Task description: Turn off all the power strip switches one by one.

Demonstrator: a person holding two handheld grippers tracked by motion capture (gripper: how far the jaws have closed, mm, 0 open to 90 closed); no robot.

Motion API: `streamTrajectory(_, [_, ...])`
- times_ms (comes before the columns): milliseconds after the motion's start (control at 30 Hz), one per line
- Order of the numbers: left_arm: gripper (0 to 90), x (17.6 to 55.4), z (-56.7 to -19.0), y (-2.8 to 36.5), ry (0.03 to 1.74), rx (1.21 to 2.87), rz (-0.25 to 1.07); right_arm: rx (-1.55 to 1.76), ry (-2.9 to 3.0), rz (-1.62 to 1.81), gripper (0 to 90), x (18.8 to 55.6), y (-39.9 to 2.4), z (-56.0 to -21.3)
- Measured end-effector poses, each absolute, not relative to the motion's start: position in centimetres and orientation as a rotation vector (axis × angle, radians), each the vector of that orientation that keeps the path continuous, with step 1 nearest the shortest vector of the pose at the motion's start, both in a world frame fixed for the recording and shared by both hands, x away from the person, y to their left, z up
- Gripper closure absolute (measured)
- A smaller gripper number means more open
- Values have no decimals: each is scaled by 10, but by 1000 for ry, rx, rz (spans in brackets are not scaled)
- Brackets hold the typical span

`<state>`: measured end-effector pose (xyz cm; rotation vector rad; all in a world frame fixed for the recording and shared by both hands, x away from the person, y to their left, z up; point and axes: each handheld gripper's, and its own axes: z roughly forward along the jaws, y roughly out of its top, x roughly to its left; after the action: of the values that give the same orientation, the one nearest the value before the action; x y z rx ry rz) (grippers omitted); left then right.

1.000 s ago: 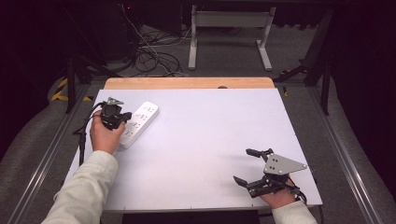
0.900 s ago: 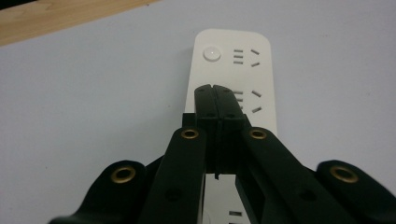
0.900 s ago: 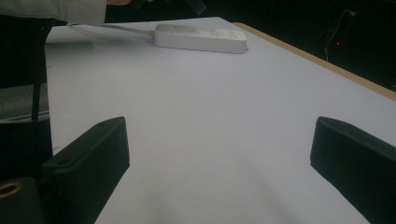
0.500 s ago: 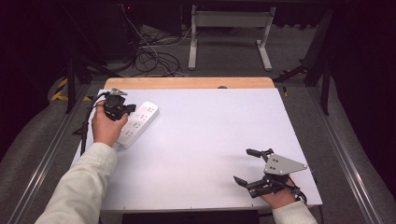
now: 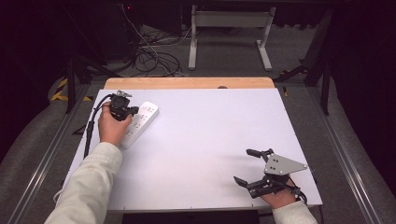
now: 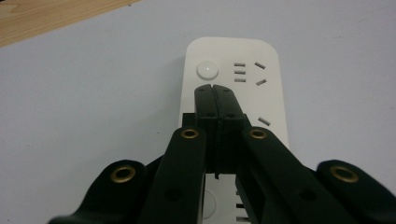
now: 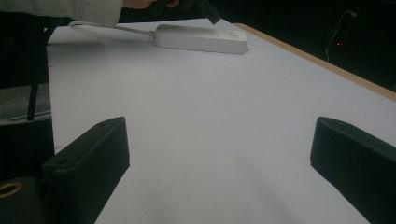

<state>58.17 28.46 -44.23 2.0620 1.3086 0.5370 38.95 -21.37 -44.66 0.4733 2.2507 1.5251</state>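
A white power strip (image 5: 139, 122) lies at the far left of the white table; it is also in the left gripper view (image 6: 233, 74) and in the right gripper view (image 7: 201, 38). My left gripper (image 5: 133, 112) hovers over the strip, jaws shut with nothing between them. In the left gripper view the closed tips (image 6: 215, 93) sit just short of the round switch button (image 6: 207, 70). My right gripper (image 5: 246, 166) rests near the table's front right edge, jaws wide open and empty (image 7: 219, 140).
The strip's cable (image 7: 112, 28) trails toward the table's left edge. A wooden strip (image 5: 187, 83) borders the far edge of the table. Loose cables (image 5: 154, 58) and a metal stand (image 5: 229, 28) are on the floor beyond.
My left hand has moved slightly forward along the power strip, toward its far end. The right gripper has not moved.
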Motion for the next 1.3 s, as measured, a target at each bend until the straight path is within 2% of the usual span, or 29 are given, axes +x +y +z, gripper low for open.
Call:
streamTrajectory(1133, [900, 587, -453, 283, 1360, 2043, 494, 472, 2260, 1530, 54, 389, -214, -447])
streamTrajectory(1233, [900, 587, -453, 278, 1355, 2070, 537, 471, 2262, 1530, 54, 389, -214, -447])
streamTrajectory(1300, [900, 587, -454, 278, 1354, 2061, 521, 471, 2262, 1529, 54, 389, -214, -447])
